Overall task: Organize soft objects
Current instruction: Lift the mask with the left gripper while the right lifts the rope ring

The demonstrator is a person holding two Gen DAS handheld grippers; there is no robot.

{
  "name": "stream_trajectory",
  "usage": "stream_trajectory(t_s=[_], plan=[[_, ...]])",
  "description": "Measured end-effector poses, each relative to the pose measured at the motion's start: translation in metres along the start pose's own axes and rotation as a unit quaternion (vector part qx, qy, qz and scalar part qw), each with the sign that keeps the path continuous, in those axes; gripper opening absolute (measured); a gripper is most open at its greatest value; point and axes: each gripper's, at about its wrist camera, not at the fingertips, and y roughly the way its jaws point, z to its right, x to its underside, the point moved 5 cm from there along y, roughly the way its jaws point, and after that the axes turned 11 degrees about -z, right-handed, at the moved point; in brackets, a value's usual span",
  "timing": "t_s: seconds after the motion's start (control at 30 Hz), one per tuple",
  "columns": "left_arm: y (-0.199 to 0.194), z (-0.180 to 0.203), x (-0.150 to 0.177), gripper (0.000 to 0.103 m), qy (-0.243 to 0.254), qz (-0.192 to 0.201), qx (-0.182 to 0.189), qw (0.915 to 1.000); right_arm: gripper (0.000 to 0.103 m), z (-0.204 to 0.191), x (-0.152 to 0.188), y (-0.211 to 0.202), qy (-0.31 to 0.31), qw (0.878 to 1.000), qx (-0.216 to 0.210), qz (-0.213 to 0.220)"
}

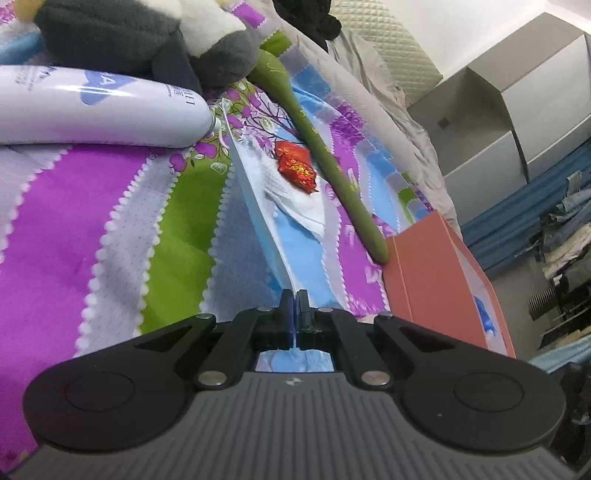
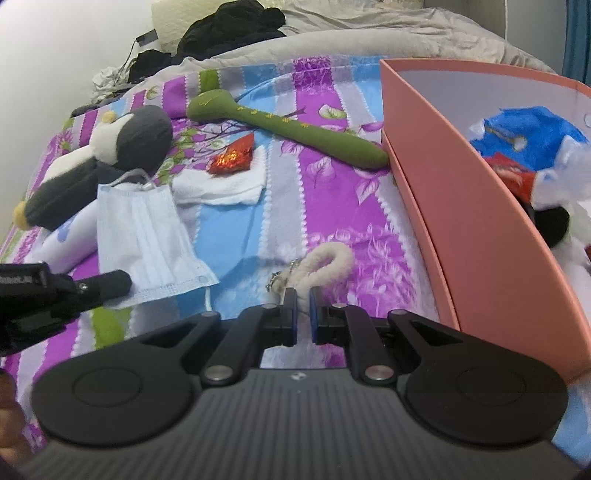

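My left gripper (image 1: 294, 301) is shut on the edge of a light blue face mask (image 1: 258, 206), held edge-on above the bedspread; in the right wrist view the mask (image 2: 144, 240) hangs from the left gripper (image 2: 110, 284). My right gripper (image 2: 303, 299) is shut on a cream fluffy keychain loop (image 2: 328, 264) just left of the pink box (image 2: 461, 236). A green plush stick (image 2: 288, 127), a penguin plush (image 2: 110, 155), a white folded cloth (image 2: 225, 186) and a red foil wrapper (image 2: 232, 157) lie on the bedspread.
The pink box holds a blue and white plush (image 2: 535, 147). A white tube bottle (image 1: 96, 110) lies beside the penguin plush (image 1: 129, 37). Dark clothes (image 2: 229, 26) and a grey blanket (image 2: 369, 40) lie at the far end of the bed. Grey cabinets (image 1: 498, 110) stand beside the bed.
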Motion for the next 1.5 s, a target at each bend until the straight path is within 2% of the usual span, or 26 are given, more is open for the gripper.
stream_trajectory(t_s=[0.37, 0.57, 0.63, 0.8, 0.83, 0.87, 0.9, 0.93, 0.97, 1.0, 1.1, 1.2, 1.3, 1.43, 1.47, 1.5], plan=[[-0.065, -0.010, 0.050, 0.001, -0.008, -0.011, -0.017, 0.9998, 0.010, -0.012, 0.032, -0.037, -0.011, 0.999, -0.018, -0.032], [-0.086, -0.035, 0.074, 0.001, -0.022, -0.022, -0.049, 0.9983, 0.010, -0.005, 0.049, -0.044, -0.010, 0.998, -0.004, -0.056], [-0.092, -0.040, 0.077, 0.001, -0.009, -0.020, -0.070, 0.9973, 0.011, -0.001, 0.053, -0.042, -0.003, 0.998, -0.001, -0.065], [-0.097, -0.054, 0.078, 0.003, -0.015, -0.025, -0.089, 0.9956, 0.013, 0.004, 0.055, -0.041, 0.008, 0.997, 0.006, -0.073], [-0.098, -0.054, 0.078, 0.006, -0.014, -0.026, -0.091, 0.9954, 0.014, 0.003, 0.055, -0.042, 0.008, 0.997, 0.007, -0.073], [-0.098, -0.055, 0.077, 0.020, -0.013, -0.027, -0.097, 0.9949, 0.017, 0.002, 0.054, -0.044, 0.007, 0.997, 0.009, -0.073], [-0.098, -0.054, 0.077, 0.040, -0.013, -0.027, -0.102, 0.9944, 0.024, 0.001, 0.053, -0.045, 0.004, 0.997, 0.010, -0.072], [-0.100, -0.054, 0.077, 0.047, -0.013, -0.025, -0.106, 0.9940, 0.030, 0.000, 0.053, -0.046, 0.002, 0.997, 0.010, -0.070], [-0.102, -0.052, 0.076, 0.050, -0.006, -0.014, -0.107, 0.9941, 0.040, -0.001, 0.052, -0.048, 0.001, 0.998, 0.007, -0.067], [-0.103, -0.048, 0.075, 0.051, 0.001, -0.005, -0.107, 0.9943, 0.048, -0.002, 0.052, -0.049, 0.001, 0.998, 0.006, -0.065], [-0.099, -0.042, 0.073, 0.053, 0.023, -0.003, -0.120, 0.9925, 0.058, -0.004, 0.052, -0.049, -0.002, 0.998, 0.012, -0.058], [-0.085, -0.036, 0.072, 0.062, 0.046, -0.009, -0.135, 0.9897, 0.058, -0.006, 0.053, -0.042, -0.002, 0.998, 0.022, -0.066], [-0.069, -0.032, 0.070, 0.063, 0.065, -0.012, -0.153, 0.9859, 0.058, -0.009, 0.056, -0.034, -0.008, 0.997, 0.034, -0.065], [-0.047, -0.030, 0.065, 0.063, 0.066, -0.014, -0.158, 0.9851, 0.059, -0.011, 0.059, -0.023, -0.024, 0.997, 0.040, -0.067], [-0.042, -0.030, 0.064, 0.063, 0.065, -0.014, -0.165, 0.9840, 0.060, -0.012, 0.060, -0.021, -0.027, 0.996, 0.041, -0.068], [-0.037, -0.031, 0.063, 0.063, 0.063, -0.015, -0.173, 0.9828, 0.067, -0.013, 0.060, -0.018, -0.031, 0.996, 0.043, -0.067]])
